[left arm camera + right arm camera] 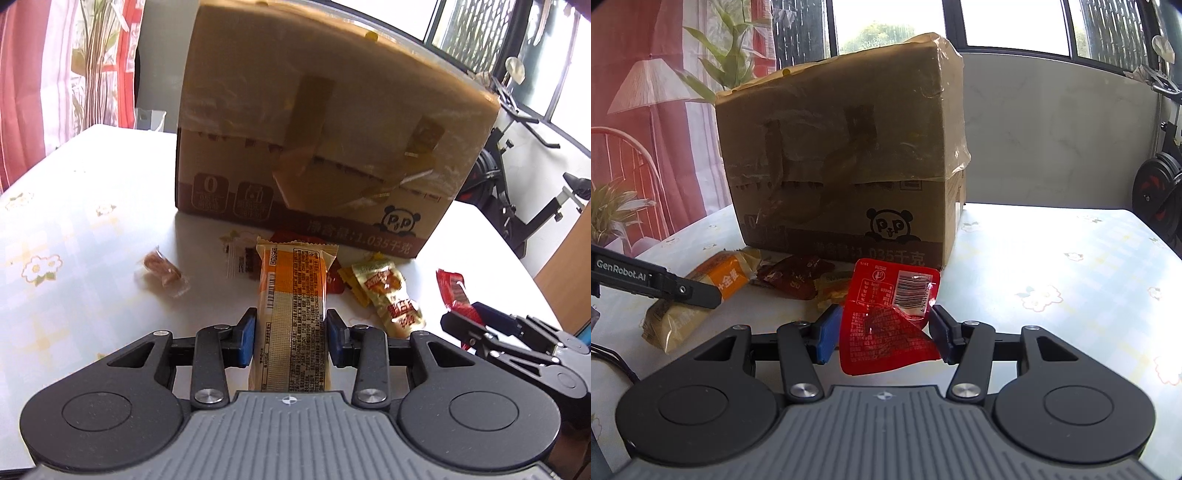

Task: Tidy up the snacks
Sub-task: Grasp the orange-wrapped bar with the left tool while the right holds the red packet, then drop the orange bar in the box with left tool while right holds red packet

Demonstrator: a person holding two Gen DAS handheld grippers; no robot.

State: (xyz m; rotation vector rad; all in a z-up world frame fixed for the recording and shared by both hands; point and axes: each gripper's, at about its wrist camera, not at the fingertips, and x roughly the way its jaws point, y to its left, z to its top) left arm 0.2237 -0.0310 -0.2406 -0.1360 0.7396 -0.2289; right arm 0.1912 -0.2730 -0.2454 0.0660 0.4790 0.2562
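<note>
My left gripper [290, 338] is shut on a long orange-and-cream snack pack [293, 310], its blue pads pressing both sides. The same pack shows in the right wrist view [698, 295], held just above the table. My right gripper [882, 330] is shut on a red snack pouch [886, 314]; it also shows in the left wrist view [456, 291]. A tall cardboard box [325, 140] with a panda logo stands behind both grippers. Loose snacks lie before it: a yellow pouch [391, 291], a dark red pack [792, 277], a small brown candy [162, 273].
The table [74, 229] has a pale floral cloth. An exercise bike [517, 177] stands off its right side. Red curtains and plants [613, 210] are at the left, windows behind. The box [842, 166] blocks the far middle.
</note>
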